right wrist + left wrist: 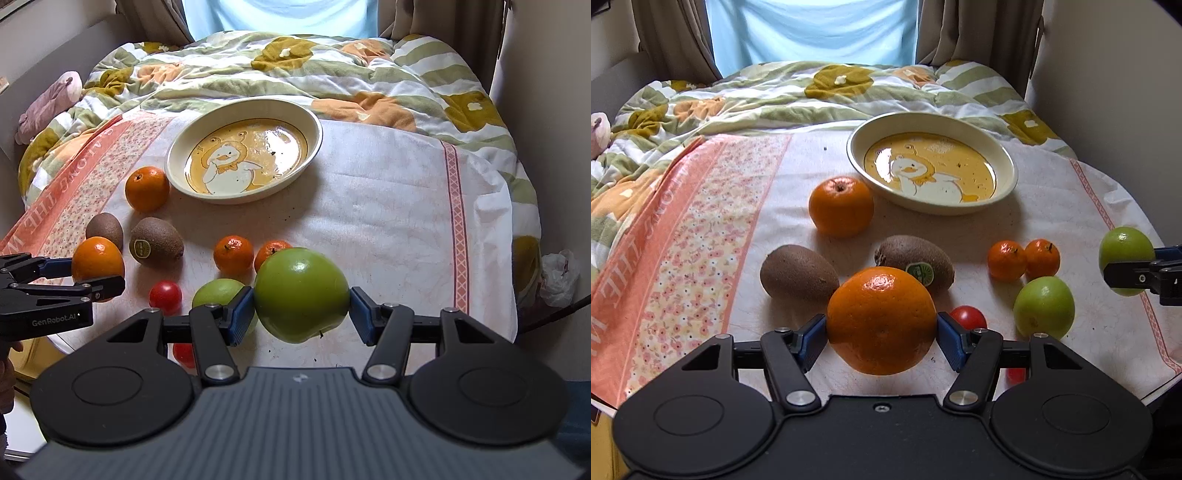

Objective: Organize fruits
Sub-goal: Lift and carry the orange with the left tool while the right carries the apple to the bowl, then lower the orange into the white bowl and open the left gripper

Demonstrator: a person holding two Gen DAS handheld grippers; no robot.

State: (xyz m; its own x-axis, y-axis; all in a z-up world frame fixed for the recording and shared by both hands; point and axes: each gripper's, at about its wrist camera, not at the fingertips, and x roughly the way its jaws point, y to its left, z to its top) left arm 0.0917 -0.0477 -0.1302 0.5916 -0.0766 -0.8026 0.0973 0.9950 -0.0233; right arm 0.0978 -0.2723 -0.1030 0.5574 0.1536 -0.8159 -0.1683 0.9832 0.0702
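Two kiwis (799, 273), two mandarins (1006, 260); left hand-held gripper (882, 338) clasping orange (882, 319), right hand-held gripper (302, 314) clasping apple (301, 293).

A glossy glazed ceramic dish (1008, 162) is set on matt woven cloth (388, 206). Dimpled, shiny peel is shown by the orange (881, 320); fuzzy matt skin by the kiwi (798, 272).

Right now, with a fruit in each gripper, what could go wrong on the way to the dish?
1. The left gripper pinches the orange only at its sides; round and smooth, it might slip out.
2. The right gripper holds an apple the same way; both heading for the dish could collide.
3. The dish sits on soft bedding, so dropped fruit may tilt it or roll off.
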